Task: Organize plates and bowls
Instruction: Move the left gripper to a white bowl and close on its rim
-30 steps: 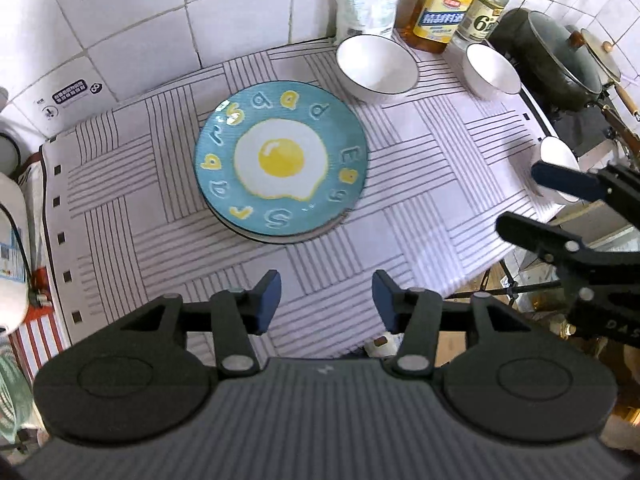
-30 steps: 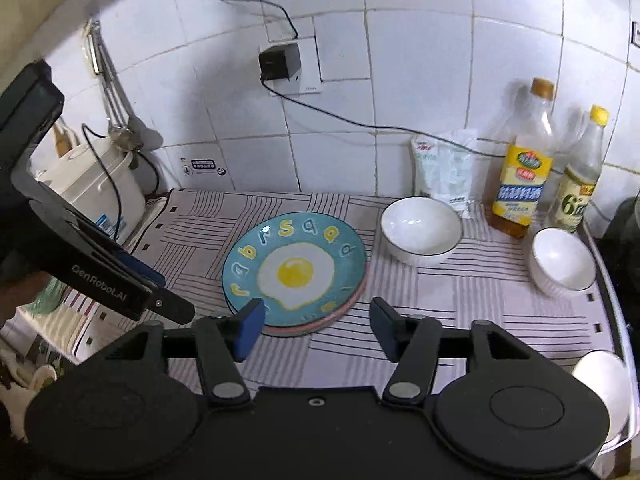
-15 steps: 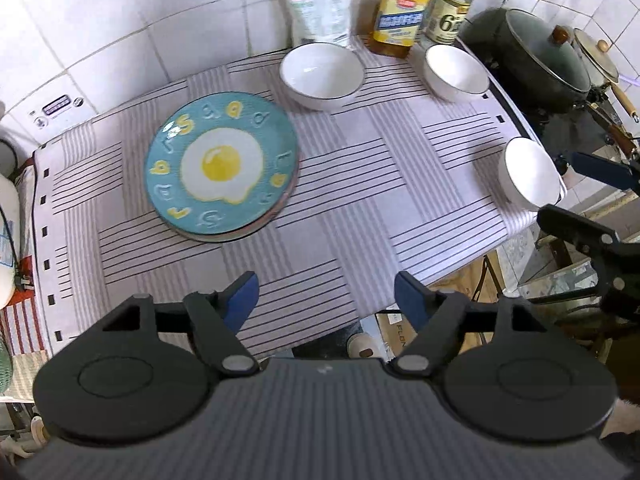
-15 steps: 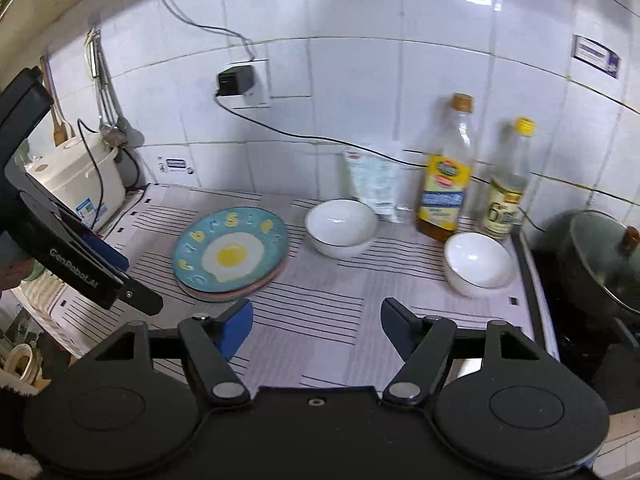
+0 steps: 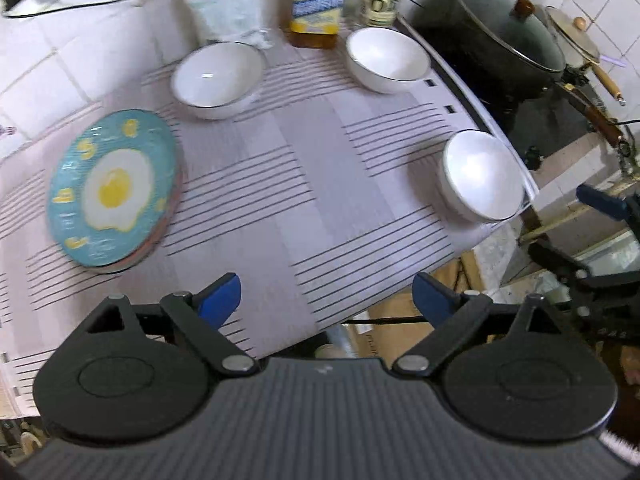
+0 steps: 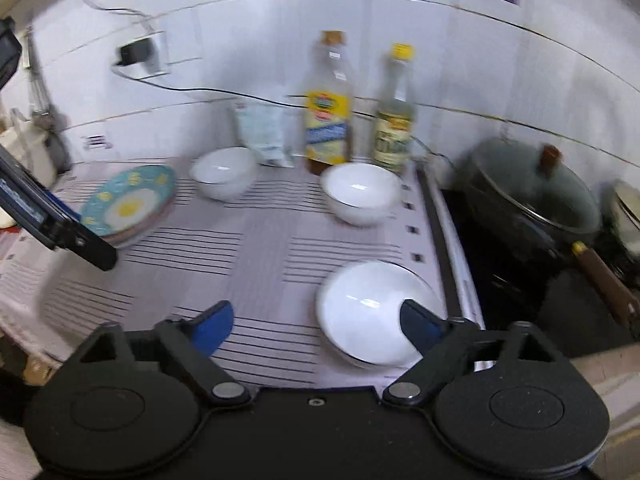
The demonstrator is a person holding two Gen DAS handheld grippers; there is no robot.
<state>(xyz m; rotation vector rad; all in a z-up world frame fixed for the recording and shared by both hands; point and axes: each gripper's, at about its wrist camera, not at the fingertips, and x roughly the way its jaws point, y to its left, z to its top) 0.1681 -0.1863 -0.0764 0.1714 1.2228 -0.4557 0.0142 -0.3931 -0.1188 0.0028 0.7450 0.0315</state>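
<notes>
Three white bowls (image 5: 482, 176) on a striped mat (image 5: 280, 184) below white-tiled wall (image 6: 260, 32); both tools (image 5: 326, 300) spread apart, empty.

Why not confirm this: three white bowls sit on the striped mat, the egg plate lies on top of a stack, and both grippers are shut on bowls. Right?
Not quite. Both grippers are open and hold nothing: each wrist view shows the left gripper and right gripper with fingers spread. The rest stands: three white bowls on the striped mat, the egg plate topping its stack.
</notes>
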